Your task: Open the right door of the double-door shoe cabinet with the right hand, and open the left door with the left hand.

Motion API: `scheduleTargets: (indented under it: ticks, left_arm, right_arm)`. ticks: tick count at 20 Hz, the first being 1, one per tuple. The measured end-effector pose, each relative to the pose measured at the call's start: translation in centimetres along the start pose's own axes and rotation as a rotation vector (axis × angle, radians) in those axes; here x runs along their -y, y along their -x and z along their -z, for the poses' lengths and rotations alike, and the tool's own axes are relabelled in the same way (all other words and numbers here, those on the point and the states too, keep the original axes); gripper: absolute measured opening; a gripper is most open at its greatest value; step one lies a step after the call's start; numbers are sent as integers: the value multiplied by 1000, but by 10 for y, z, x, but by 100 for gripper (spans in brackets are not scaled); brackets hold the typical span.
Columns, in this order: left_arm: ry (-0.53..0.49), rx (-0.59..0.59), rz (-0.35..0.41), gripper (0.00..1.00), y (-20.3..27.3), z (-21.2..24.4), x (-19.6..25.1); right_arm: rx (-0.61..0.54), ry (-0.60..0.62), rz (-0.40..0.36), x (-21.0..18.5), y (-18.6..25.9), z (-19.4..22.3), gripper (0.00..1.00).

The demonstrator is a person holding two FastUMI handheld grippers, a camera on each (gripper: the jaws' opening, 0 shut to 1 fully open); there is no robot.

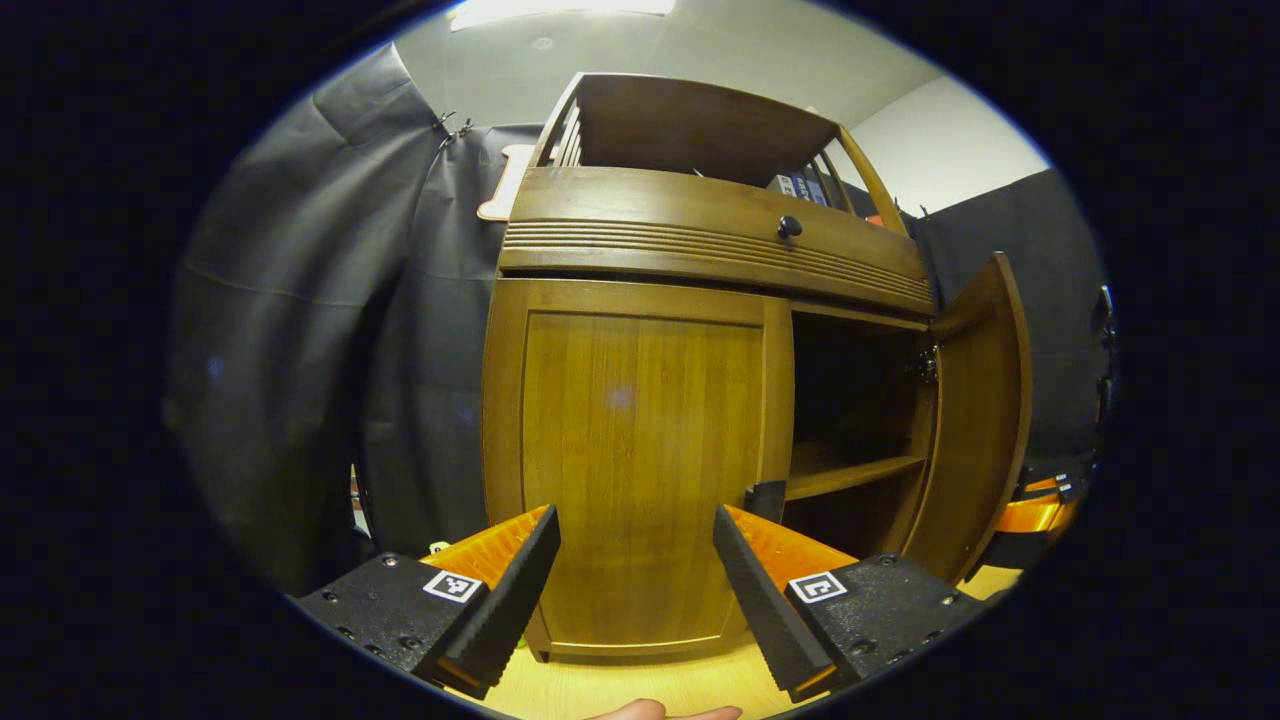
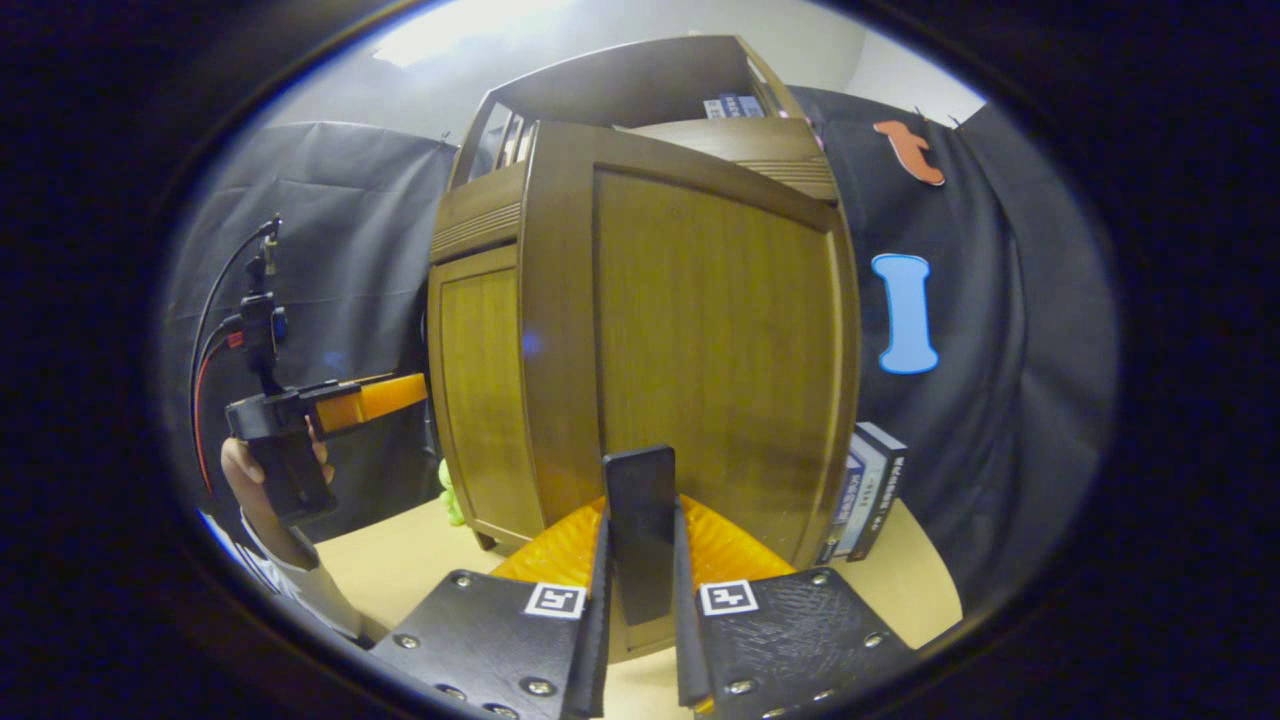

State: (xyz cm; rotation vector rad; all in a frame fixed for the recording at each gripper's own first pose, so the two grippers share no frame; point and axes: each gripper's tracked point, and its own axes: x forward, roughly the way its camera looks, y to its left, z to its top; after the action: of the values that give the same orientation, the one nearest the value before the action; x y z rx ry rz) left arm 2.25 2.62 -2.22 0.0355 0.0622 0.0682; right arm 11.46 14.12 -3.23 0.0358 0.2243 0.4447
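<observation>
Right door (image 1: 975,420): swung wide open on the right; its black handle (image 2: 640,530) is pinched between the right gripper (image 2: 640,600) fingers.
Left door (image 1: 635,470): closed, facing the left gripper (image 1: 635,560), whose fingers are spread apart, holding nothing.
Left handle: small dark tab (image 1: 765,498) partly hidden behind a fingertip.
Cabinet interior (image 1: 850,420): dark, one shelf visible, contents unclear.

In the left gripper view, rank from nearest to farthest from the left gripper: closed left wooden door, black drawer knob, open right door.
1. Closed left wooden door, straight ahead of the left gripper.
2. Open right door, swung out at right.
3. Black drawer knob, high up.
</observation>
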Motion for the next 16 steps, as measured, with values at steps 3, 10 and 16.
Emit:
scheduleTargets:
  ticks: [3,10,16]
  left_arm:
    - [-3,-2,0,95,-1,1,4]
    - [-31,-23,6,96,-6,12,20]
    - [-30,-70,22,96,-16,32,39]
  right_arm:
    - [7,-3,50,33,31,2,19]
    - [29,51,182,71,51,3,18]
    - [-10,135,368,139,76,8,7]
